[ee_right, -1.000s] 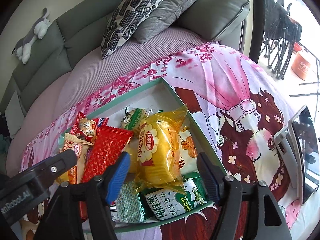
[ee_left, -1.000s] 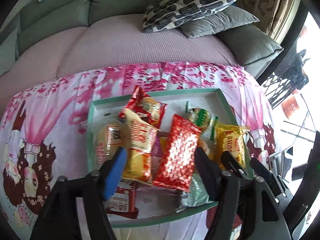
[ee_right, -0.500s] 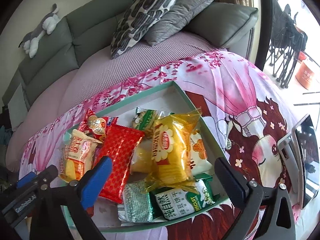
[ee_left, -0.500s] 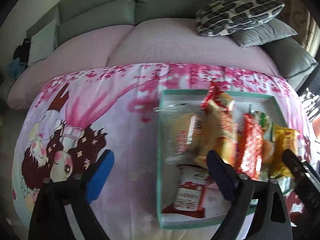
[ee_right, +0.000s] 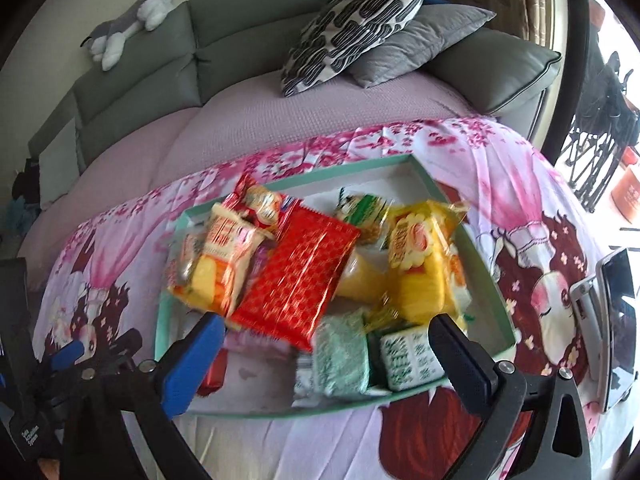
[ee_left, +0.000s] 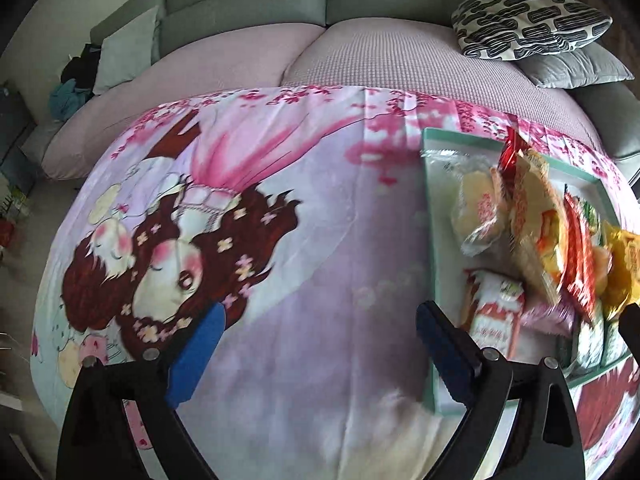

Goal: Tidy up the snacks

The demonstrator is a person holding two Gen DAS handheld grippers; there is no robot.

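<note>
A mint-green tray (ee_right: 488,268) on the pink printed cloth holds a pile of snack packets: a red foil packet (ee_right: 300,276), a yellow packet (ee_right: 416,264), an orange-yellow packet (ee_right: 216,260) and green biscuit packs (ee_right: 412,356). My right gripper (ee_right: 320,344) is open and empty, just above the tray's near edge. My left gripper (ee_left: 316,344) is open and empty over bare cloth, left of the tray (ee_left: 432,264). It also shows at the left edge of the right wrist view (ee_right: 72,352).
The cloth (ee_left: 300,240) covers a table in front of a grey-green sofa (ee_right: 136,80) with patterned and grey cushions (ee_right: 360,20) and a plush toy (ee_right: 124,24). A phone on a stand (ee_right: 616,320) stands at the right edge.
My left gripper has opened wide and swung left, away from the tray and over bare cloth. My right gripper has opened wider and pulled back toward the tray's near edge.
</note>
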